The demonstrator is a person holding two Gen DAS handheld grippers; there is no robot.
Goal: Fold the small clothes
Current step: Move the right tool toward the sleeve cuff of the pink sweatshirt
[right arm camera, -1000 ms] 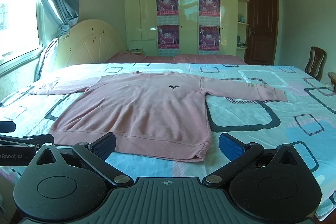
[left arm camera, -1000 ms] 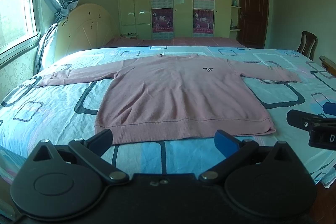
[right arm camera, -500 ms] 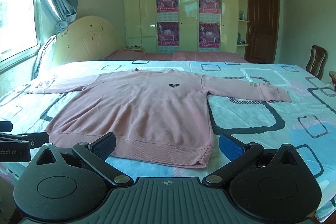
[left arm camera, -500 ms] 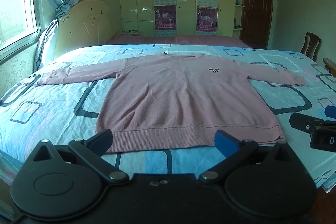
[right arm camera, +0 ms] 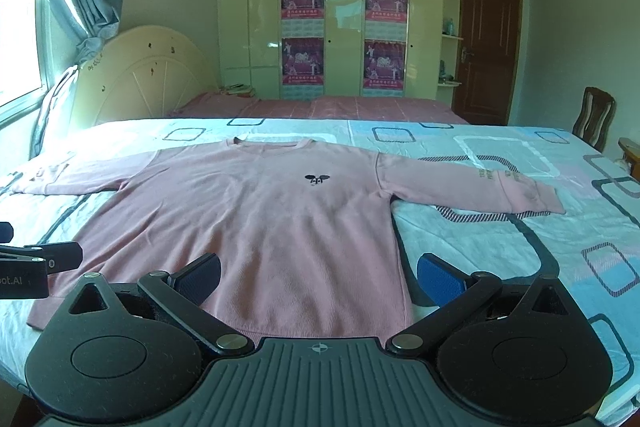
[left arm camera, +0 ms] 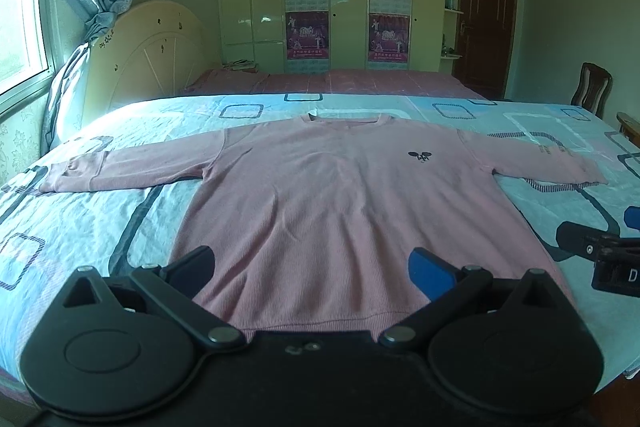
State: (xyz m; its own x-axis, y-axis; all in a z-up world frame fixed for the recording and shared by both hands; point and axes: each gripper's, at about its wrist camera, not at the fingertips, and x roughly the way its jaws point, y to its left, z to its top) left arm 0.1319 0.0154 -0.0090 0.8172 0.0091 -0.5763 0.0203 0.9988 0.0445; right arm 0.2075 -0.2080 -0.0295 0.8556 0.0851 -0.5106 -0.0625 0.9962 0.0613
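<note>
A pink long-sleeved sweater (left arm camera: 328, 195) (right arm camera: 280, 223) lies flat on the bed, front up, both sleeves spread sideways and a small dark emblem on the chest. My left gripper (left arm camera: 314, 267) hangs open over the hem, its fingers wide apart and empty. My right gripper (right arm camera: 318, 273) is open too, above the hem's right corner. Each gripper shows at the edge of the other's view: the right gripper (left arm camera: 600, 255) and the left gripper (right arm camera: 36, 263).
The bed (left arm camera: 80, 227) (right arm camera: 520, 267) has a light blue sheet with square patterns. A cream headboard (left arm camera: 148, 55) and a window with a curtain are at the left. A wardrobe with posters (right arm camera: 344, 31), a brown door and a wooden chair (right arm camera: 596, 115) stand behind.
Both grippers have moved forward and now hang over the sweater's hem, which was in front of them before. The sweater has not moved.
</note>
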